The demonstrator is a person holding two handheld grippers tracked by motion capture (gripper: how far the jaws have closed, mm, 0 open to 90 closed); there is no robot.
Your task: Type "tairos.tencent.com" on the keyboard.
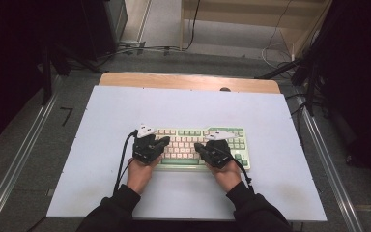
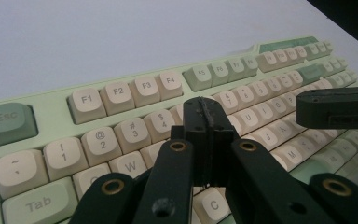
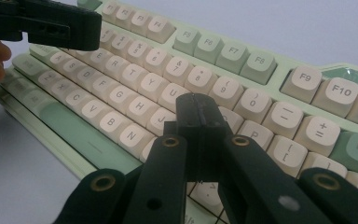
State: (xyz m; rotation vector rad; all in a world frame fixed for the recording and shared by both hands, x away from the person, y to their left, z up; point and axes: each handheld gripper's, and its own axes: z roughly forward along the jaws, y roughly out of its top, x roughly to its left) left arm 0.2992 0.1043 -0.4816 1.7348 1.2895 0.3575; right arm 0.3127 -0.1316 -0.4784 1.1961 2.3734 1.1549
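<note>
A pale green keyboard (image 1: 193,133) with cream and green keys lies on the white mat, a little in front of its centre. My left gripper (image 1: 165,140) hovers over the keyboard's left half, jaws shut with nothing between them. My right gripper (image 1: 197,145) is over the right half, also shut and empty. In the left gripper view the closed left gripper (image 2: 207,116) points over the number and letter rows of the keyboard (image 2: 51,114), with the right gripper (image 2: 335,108) at the right. In the right gripper view the closed right gripper (image 3: 199,109) is above keys near the keyboard's (image 3: 284,70) middle, and the left gripper (image 3: 51,23) crosses the upper left.
The white mat (image 1: 183,104) covers most of a wooden table (image 1: 188,81). Metal rails (image 1: 24,154) run along both sides of the table. Cables (image 1: 140,48) and dark stands lie on the floor beyond the far edge.
</note>
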